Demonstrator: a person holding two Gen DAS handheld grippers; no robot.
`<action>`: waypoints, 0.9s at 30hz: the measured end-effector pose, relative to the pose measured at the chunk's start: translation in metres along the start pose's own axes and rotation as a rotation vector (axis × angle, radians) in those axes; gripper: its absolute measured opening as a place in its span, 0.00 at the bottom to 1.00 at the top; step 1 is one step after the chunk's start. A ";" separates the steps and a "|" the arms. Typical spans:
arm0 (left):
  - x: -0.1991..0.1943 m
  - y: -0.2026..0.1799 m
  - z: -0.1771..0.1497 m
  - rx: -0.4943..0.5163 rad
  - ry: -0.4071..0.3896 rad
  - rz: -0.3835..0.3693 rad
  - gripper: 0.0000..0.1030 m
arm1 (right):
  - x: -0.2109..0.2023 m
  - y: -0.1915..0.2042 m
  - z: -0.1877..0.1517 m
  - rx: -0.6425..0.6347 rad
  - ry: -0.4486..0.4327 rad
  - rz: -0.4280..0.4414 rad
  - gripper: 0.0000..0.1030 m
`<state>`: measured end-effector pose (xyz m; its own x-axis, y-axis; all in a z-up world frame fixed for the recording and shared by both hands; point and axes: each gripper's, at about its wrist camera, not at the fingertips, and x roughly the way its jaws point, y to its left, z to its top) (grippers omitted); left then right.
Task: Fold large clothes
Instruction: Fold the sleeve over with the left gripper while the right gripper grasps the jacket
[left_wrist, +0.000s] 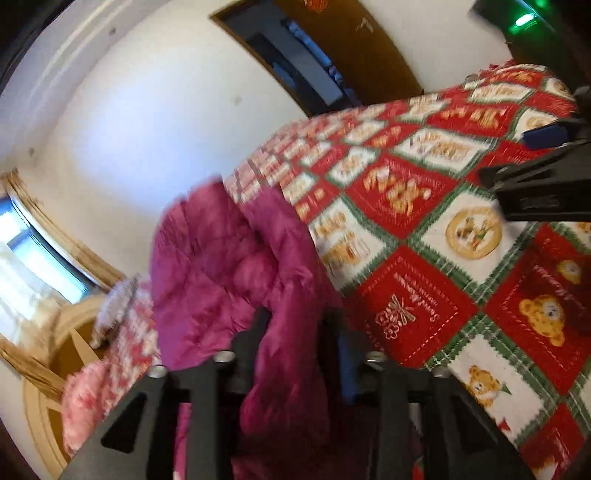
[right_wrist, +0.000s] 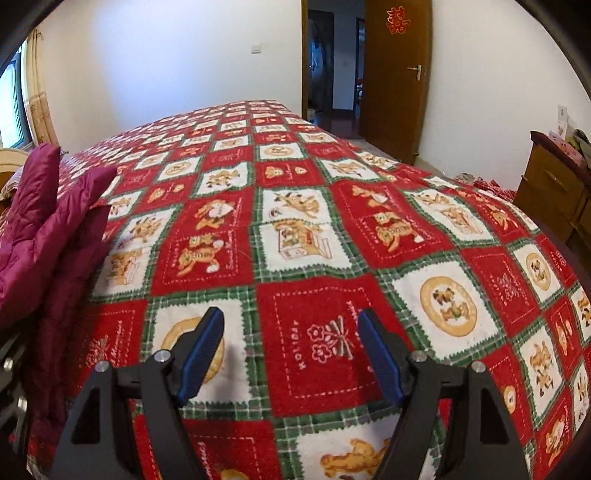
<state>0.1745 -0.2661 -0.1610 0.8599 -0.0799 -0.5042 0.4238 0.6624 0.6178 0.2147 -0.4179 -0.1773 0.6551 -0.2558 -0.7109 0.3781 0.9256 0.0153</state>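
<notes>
A magenta quilted jacket (left_wrist: 221, 277) lies bunched at the left edge of a bed covered by a red, white and green bear-patterned blanket (left_wrist: 424, 229). My left gripper (left_wrist: 295, 325) is down in the jacket. Its jaws stand apart with a fold of the fabric filling the gap between them, and the blurred view hides the pads. In the right wrist view the jacket (right_wrist: 48, 229) rises at the far left. My right gripper (right_wrist: 291, 325) hovers open over the blanket (right_wrist: 314, 258), nothing between its blue pads (right_wrist: 201, 354). The right gripper (left_wrist: 535, 177) also shows at the left view's right edge.
A wooden headboard (left_wrist: 44, 369), a pink pillow (left_wrist: 85, 398) and a curtained window (left_wrist: 29, 240) lie beyond the jacket. A brown door (right_wrist: 399, 81) stands open past the bed's far end. A wooden dresser (right_wrist: 554, 192) stands at the right, with items on the floor beside it.
</notes>
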 end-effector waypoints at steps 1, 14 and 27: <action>-0.012 0.004 0.001 0.000 -0.033 0.003 0.59 | -0.002 0.001 0.002 -0.001 -0.003 0.002 0.75; 0.023 0.172 -0.043 -0.405 0.162 0.209 0.87 | -0.049 0.107 0.097 -0.114 -0.069 0.211 0.51; 0.118 0.228 -0.061 -0.711 0.303 0.210 0.87 | 0.011 0.227 0.101 -0.215 0.032 0.207 0.32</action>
<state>0.3554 -0.0793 -0.1166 0.7436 0.2372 -0.6251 -0.1086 0.9654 0.2371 0.3741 -0.2392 -0.1107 0.6818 -0.0501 -0.7298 0.0894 0.9959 0.0152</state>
